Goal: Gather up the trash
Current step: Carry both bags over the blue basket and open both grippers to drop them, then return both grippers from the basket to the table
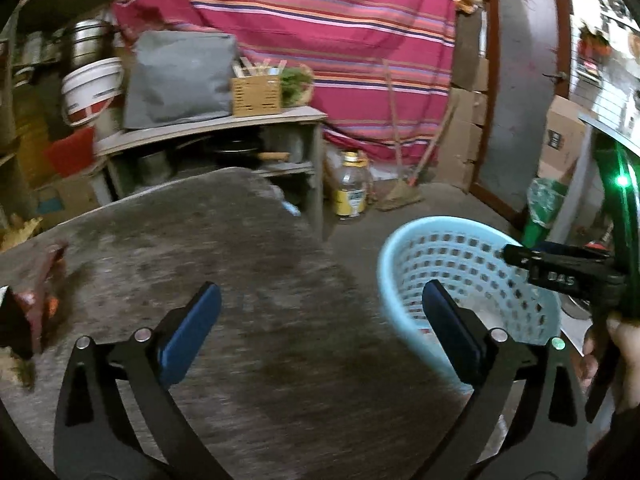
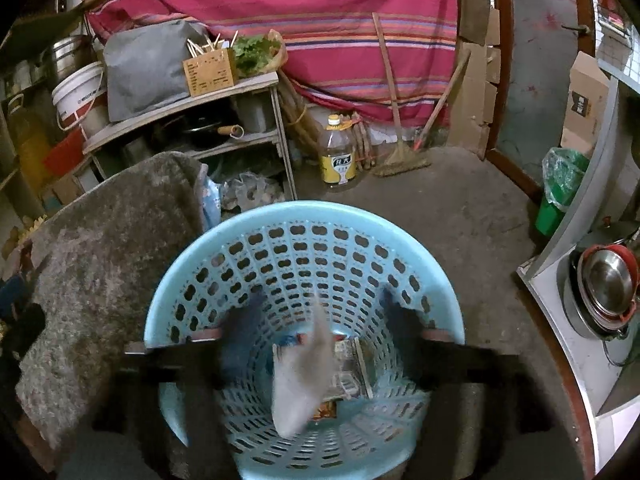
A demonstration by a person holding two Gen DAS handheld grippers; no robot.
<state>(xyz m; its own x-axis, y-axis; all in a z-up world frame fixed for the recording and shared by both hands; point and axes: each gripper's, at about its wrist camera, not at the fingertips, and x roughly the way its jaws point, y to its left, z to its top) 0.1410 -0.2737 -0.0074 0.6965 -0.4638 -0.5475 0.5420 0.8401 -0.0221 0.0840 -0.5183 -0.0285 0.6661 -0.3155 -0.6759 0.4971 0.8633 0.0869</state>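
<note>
A light blue perforated basket [image 2: 304, 216] stands on the floor beside a grey felt-covered table [image 2: 104, 240]. My right gripper [image 2: 320, 312] is open over the basket's mouth, its fingers blurred. A pale piece of trash [image 2: 300, 380] is loose in mid-air inside the basket, above several wrappers [image 2: 352, 372] on the bottom. My left gripper [image 1: 320, 312] is open and empty over the table's [image 1: 240, 260] right edge, with the basket [image 1: 404, 248] to its right. A dark red snack wrapper [image 1: 36, 280] lies at the table's left edge. The right gripper's body [image 1: 560, 272] shows over the basket.
A shelf unit [image 1: 216, 132] with a grey bag, a carton and greens stands behind the table. A yellow-labelled plastic jug [image 2: 338, 152] and a broom [image 2: 400, 160] are on the floor by the striped curtain. A green-lined bin [image 2: 560, 192] and a counter with metal bowls [image 2: 608, 288] are at right.
</note>
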